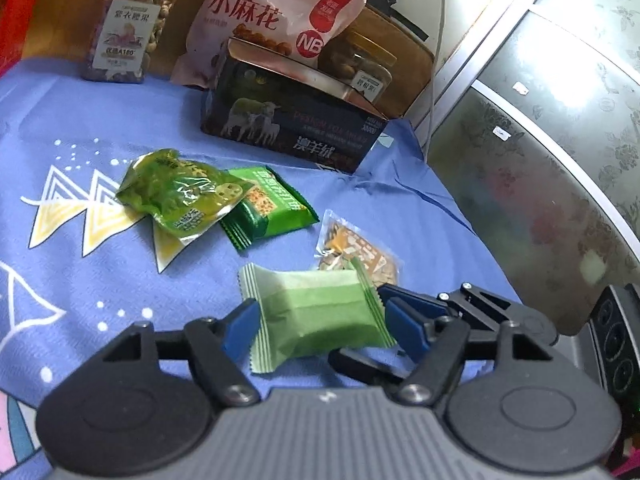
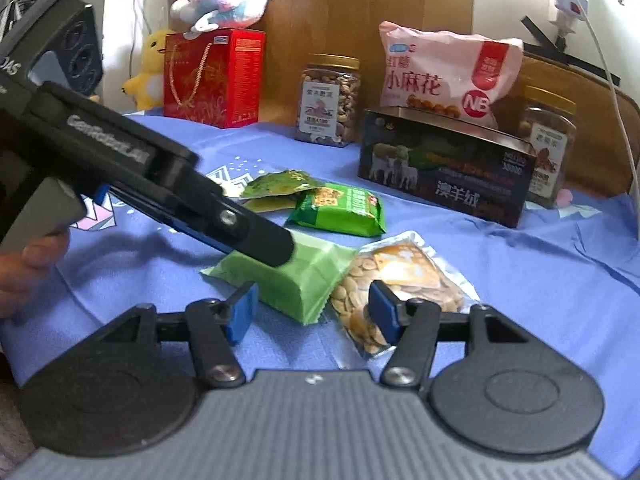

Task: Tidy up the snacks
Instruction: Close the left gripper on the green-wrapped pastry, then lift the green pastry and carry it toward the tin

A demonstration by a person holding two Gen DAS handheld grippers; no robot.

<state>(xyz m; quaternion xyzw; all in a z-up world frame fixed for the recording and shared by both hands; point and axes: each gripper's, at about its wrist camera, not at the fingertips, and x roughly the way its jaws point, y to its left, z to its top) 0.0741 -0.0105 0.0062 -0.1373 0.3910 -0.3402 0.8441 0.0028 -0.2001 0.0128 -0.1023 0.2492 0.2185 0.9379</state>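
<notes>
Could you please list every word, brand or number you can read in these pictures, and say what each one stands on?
"小麻花", "红糖", "NB": pink bag.
"澳羊绒": dark box.
"A180": left jar label.
"GenRobot.AI", blurred: left gripper body, seen from the right wrist.
Right jar, red box and green packets: print too small or blurred.

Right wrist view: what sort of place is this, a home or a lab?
Probably a home room: stuffed toys sit on a red gift box, with a printed blue cloth and nut jar.
</notes>
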